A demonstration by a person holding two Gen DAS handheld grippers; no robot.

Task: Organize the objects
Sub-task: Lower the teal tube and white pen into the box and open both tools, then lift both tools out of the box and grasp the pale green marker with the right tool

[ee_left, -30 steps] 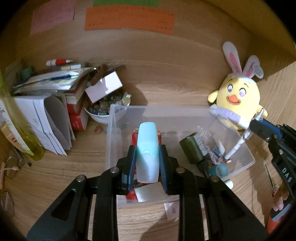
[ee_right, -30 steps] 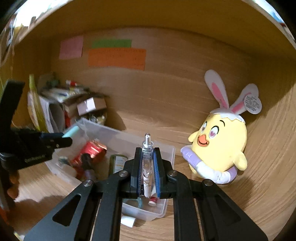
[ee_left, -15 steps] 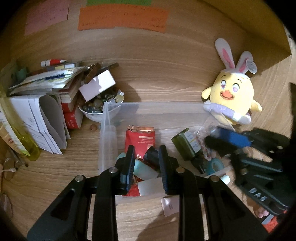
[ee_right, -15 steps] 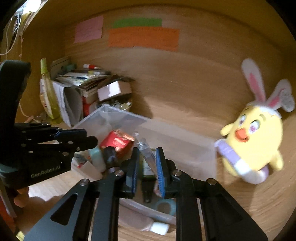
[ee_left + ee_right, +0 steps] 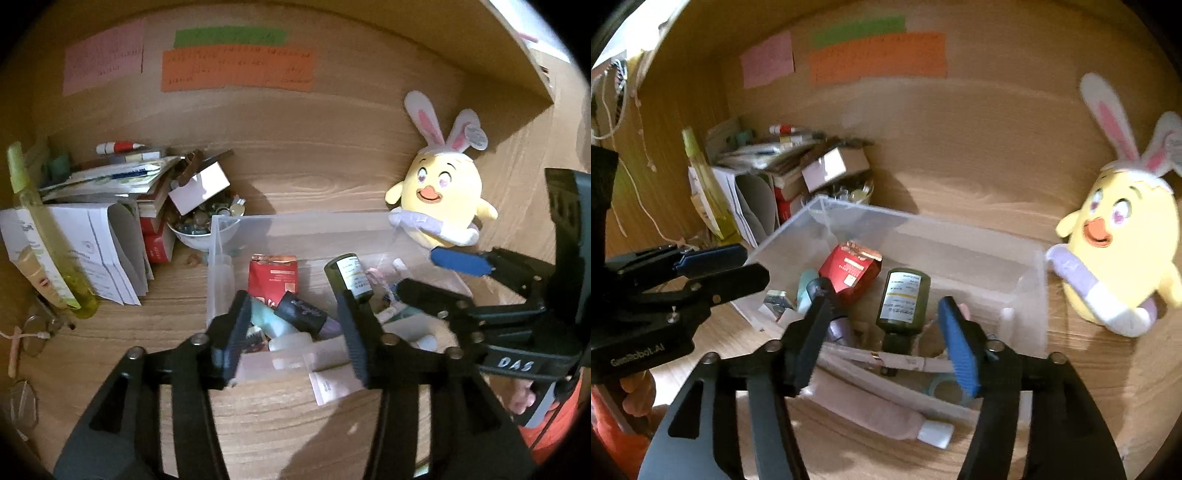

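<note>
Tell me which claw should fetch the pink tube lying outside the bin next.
Right. The right claw is open, empty, with the pink tube just below it outside the bin; the left claw, also open, barely sees it.

A clear plastic bin (image 5: 1027, 280) holds a red packet (image 5: 851, 271) and a dark green bottle (image 5: 903, 301) with a white label. The plush chick (image 5: 1123, 236) is yellow with pink-and-white ears. Pink (image 5: 103, 61), green (image 5: 231, 37) and orange (image 5: 238, 70) notes hang on the brown wooden wall (image 5: 332, 147).
</note>
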